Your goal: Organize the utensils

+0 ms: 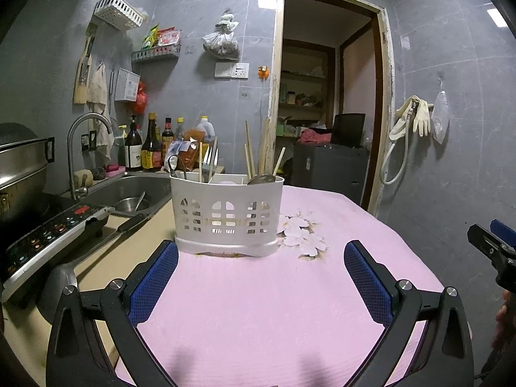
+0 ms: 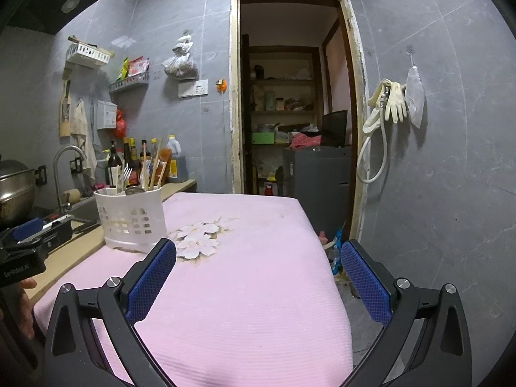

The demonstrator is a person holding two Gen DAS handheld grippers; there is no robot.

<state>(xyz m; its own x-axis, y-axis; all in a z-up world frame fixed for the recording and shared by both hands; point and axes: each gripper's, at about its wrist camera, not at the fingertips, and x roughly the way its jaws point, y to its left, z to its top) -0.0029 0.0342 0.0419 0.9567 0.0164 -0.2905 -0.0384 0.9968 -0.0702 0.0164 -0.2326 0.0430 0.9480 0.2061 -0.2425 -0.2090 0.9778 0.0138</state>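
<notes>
A white slotted utensil caddy [image 1: 225, 216] stands on the pink cloth-covered table [image 1: 264, 306]. It holds chopsticks [image 1: 249, 151], forks [image 1: 211, 158] and spoons [image 1: 262, 179] upright. My left gripper [image 1: 260, 258] is open and empty, just in front of the caddy. My right gripper [image 2: 258, 258] is open and empty over the table, with the caddy [image 2: 130, 219] ahead to its left. The right gripper also shows at the right edge of the left wrist view [image 1: 493, 242]. The left gripper shows at the left edge of the right wrist view [image 2: 32, 238].
A sink [image 1: 129, 193] with a bowl and a tap [image 1: 84, 142] lies left of the table. An induction cooker [image 1: 48, 235] with a steel pot [image 1: 19, 167] is at far left. Sauce bottles [image 1: 145, 148] stand behind the sink. A doorway [image 1: 325, 96] opens behind the table.
</notes>
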